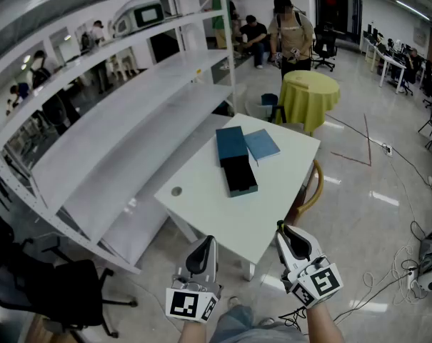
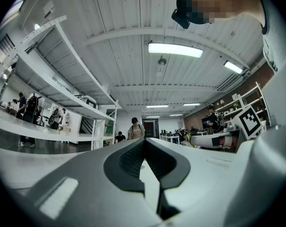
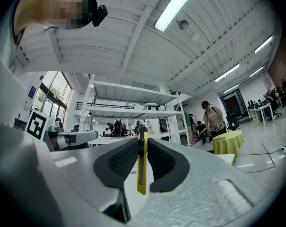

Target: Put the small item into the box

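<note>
- The right gripper (image 3: 142, 141) has its jaws pinched on a slim yellow cutter (image 3: 142, 167), which stands upright between the ribbed pads; this looks like the small item of the task
- The left gripper (image 2: 143, 143) has its jaws pressed together with nothing between them
- In the head view both grippers hang at the near edge of the white table (image 1: 223, 220), left gripper (image 1: 201, 254) on the left, right gripper (image 1: 293, 240) on the right
- The box lies further off, toward the table's far right: a dark blue box (image 1: 231, 145), a black tray (image 1: 240, 175) touching its near side, and a lighter blue flat piece (image 1: 262, 145) just beside it on the right
- The cutter should be light, stiff and narrow, with smooth plastic sides that could pivot in the pads, so I judge a hold across its flat faces near mid-length to be steadiest
- A small round thing (image 1: 176, 191) sits on the table's left part, too small to identify
</note>
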`<control>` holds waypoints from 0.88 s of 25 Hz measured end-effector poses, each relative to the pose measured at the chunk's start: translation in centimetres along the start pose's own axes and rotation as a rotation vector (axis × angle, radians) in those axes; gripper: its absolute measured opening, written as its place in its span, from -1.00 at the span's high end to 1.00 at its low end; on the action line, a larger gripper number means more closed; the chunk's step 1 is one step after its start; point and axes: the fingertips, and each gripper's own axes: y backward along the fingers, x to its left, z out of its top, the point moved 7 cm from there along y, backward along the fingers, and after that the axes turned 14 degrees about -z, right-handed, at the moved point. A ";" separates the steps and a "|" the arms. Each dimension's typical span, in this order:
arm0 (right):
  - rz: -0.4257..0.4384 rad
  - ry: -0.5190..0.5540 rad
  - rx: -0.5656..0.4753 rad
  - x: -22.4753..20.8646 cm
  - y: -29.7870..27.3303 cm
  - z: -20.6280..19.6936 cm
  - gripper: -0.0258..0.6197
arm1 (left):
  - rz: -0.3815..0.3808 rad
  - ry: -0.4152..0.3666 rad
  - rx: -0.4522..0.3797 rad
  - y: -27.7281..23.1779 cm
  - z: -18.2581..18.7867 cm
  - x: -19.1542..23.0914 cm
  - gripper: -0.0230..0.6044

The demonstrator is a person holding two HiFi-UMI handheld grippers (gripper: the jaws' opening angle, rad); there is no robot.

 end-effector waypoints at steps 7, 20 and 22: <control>-0.001 0.000 0.003 0.2 -1.5 -0.1 0.73 | -0.011 0.007 -0.001 -0.9 -0.1 1.3 0.87; -0.039 -0.034 -0.006 0.0 -5.6 -0.7 0.73 | -0.042 0.013 -0.002 -3.1 -0.8 5.1 0.87; -0.047 -0.040 -0.005 0.2 -6.3 -0.9 0.73 | -0.049 0.012 -0.003 -3.4 -0.9 5.8 0.87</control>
